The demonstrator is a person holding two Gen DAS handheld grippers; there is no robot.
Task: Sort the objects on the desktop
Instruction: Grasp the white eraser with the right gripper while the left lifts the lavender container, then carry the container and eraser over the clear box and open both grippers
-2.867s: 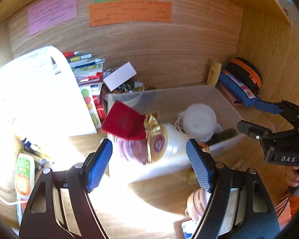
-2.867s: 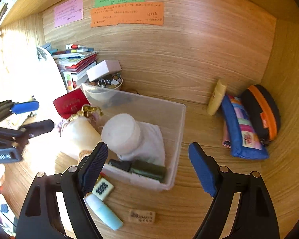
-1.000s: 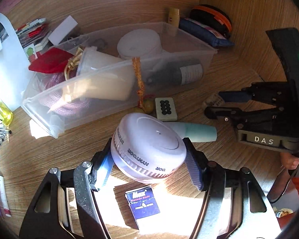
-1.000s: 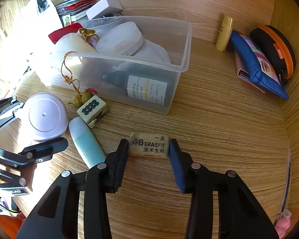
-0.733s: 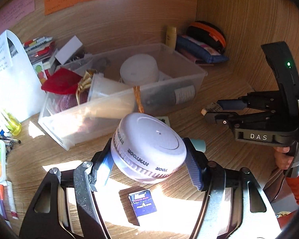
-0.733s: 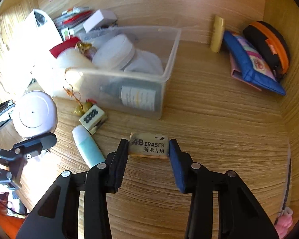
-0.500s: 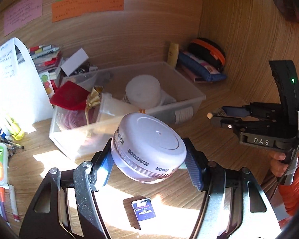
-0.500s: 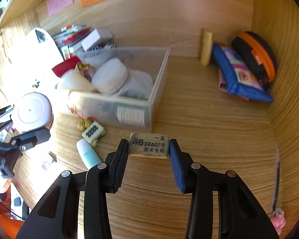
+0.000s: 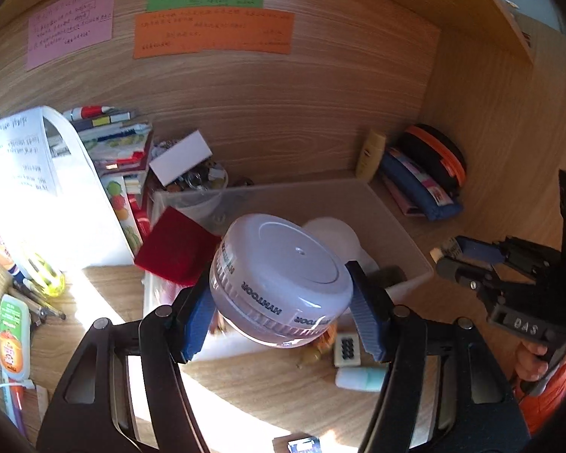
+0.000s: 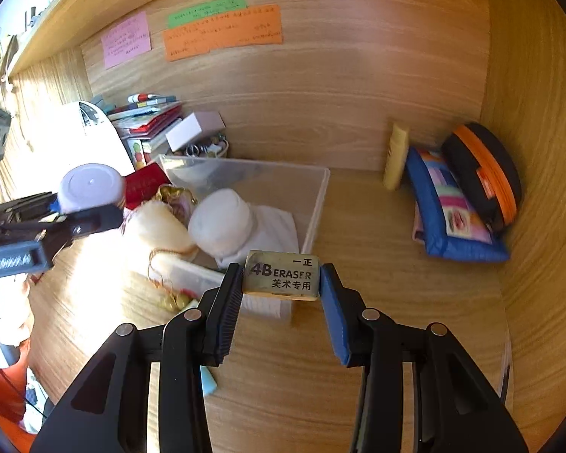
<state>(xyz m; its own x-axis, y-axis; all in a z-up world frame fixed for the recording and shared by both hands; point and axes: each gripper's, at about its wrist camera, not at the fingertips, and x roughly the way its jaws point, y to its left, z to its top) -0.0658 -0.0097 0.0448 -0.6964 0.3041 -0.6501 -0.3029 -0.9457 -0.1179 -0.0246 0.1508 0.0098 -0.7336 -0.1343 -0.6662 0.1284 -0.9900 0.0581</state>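
Observation:
My left gripper (image 9: 279,311) is shut on a round white jar (image 9: 283,283) and holds it in the air over the near left part of the clear plastic bin (image 9: 407,241). It also shows at the left of the right wrist view (image 10: 90,185). My right gripper (image 10: 281,288) is shut on a 4B eraser (image 10: 281,275) and holds it above the bin's near right corner (image 10: 317,204). The right gripper also shows in the left wrist view (image 9: 449,255). The bin holds a red pouch (image 9: 177,249), a white lidded tub (image 10: 220,221) and white cloth.
On the desk near the bin lie a mahjong tile (image 9: 345,343), a pale green tube (image 9: 360,377) and a small dark card (image 9: 302,445). Pouches (image 10: 452,207) and a yellow bottle (image 10: 396,156) stand at the back right. Books (image 9: 113,139), a white bag and pens are at the left.
Both grippers rose from the desk and moved toward the bin, the left carrying the jar, the right the eraser. The tile, tube and card stay on the desk.

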